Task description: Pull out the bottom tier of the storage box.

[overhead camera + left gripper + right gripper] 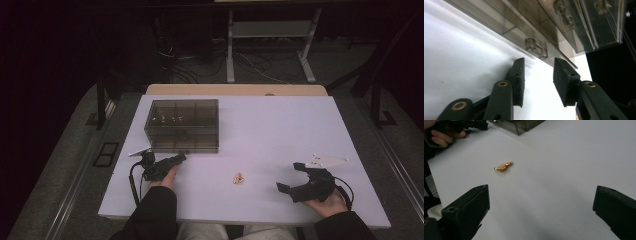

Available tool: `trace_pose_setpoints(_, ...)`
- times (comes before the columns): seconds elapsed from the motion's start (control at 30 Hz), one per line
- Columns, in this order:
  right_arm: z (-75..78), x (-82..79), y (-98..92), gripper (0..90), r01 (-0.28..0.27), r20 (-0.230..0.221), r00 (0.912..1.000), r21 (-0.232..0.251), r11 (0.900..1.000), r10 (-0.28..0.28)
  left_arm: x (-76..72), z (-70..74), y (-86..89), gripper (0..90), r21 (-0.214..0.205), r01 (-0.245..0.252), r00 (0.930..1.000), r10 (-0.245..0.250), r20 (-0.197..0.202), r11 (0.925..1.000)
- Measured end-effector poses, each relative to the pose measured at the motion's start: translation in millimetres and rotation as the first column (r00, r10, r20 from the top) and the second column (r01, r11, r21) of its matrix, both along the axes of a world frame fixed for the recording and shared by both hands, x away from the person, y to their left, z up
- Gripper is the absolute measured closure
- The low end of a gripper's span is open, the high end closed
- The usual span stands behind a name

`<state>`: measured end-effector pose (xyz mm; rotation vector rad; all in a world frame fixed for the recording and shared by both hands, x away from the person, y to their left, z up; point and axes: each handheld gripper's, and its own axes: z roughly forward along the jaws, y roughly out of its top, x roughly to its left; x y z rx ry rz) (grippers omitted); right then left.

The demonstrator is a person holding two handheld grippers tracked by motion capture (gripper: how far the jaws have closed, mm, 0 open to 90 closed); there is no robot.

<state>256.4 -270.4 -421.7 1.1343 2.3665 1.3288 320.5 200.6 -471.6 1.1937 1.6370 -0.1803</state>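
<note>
A smoky clear compartment box (182, 125) stands at the back left of the white table (280, 125), lid down. My left gripper (181, 157) lies just in front of its near right corner. In the left gripper view its jaws (539, 62) stand apart with nothing between them, pointing at the box's front latch (536, 46). A small gold trinket (239, 178) lies on the table between the two hands. My right gripper (289, 176) rests at the front right, wide open and empty, facing the trinket (503, 166).
Small items sit in the box's rear compartments (564, 15). The table's front edge runs just below both hands. Beyond the far edge are a metal desk frame (270, 45) and floor cables (180, 65).
</note>
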Motion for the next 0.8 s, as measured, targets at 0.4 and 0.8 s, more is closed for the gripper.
trace_pose_setpoints(0.4,0.0,0.0,-0.1,0.5,-0.001,0.002,1.0,0.0,1.0,0.001,-1.5,22.6,-10.6,21.9,0.108,0.077,0.9944,-0.085,0.063,0.9911)
trace_pose_setpoints(0.8,1.3,-0.5,-2.1,0.5,0.002,0.011,0.9999,0.025,0.9997,-0.003,0.4,44.3,-20.4,5.2,0.302,0.137,0.9726,-0.186,0.14,0.9433)
